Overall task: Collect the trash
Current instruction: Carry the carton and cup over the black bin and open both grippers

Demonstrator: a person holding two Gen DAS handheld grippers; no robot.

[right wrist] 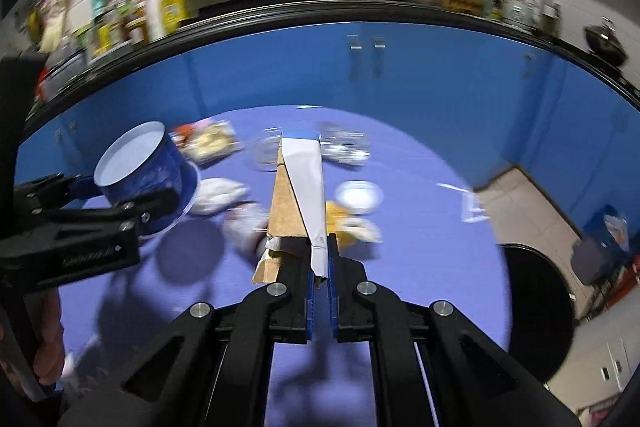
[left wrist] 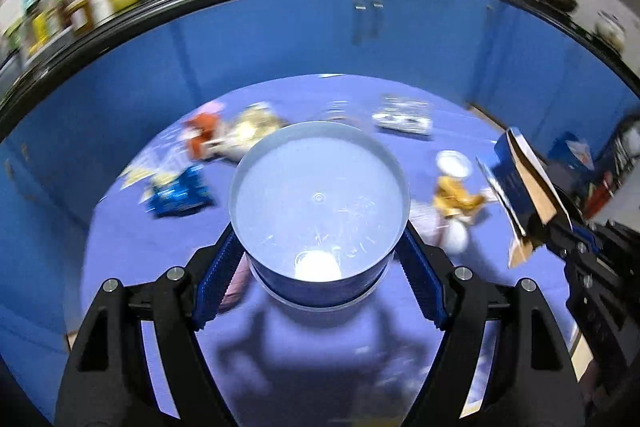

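Observation:
A blue paper tub (left wrist: 320, 195) with a white inside is held upright above the purple mat (left wrist: 304, 339), and my left gripper (left wrist: 320, 241) is shut on its sides. The right wrist view shows this tub (right wrist: 148, 167) at the left, in the left gripper (right wrist: 132, 197). My right gripper (right wrist: 319, 267) is shut on a flattened carton (right wrist: 300, 179), white and blue outside and brown inside, which sticks out forward. The left wrist view has the carton (left wrist: 520, 183) and right gripper (left wrist: 556, 227) at the right edge. Both are lifted off the mat.
Trash lies on the mat: a blue snack bag (left wrist: 178, 191), an orange wrapper (left wrist: 200, 135), a yellow wrapper (left wrist: 456, 195), a white lid (left wrist: 454, 163), a clear plastic pack (left wrist: 404, 115). Blue cabinets (left wrist: 280, 35) stand behind. A black round object (right wrist: 536, 311) sits right.

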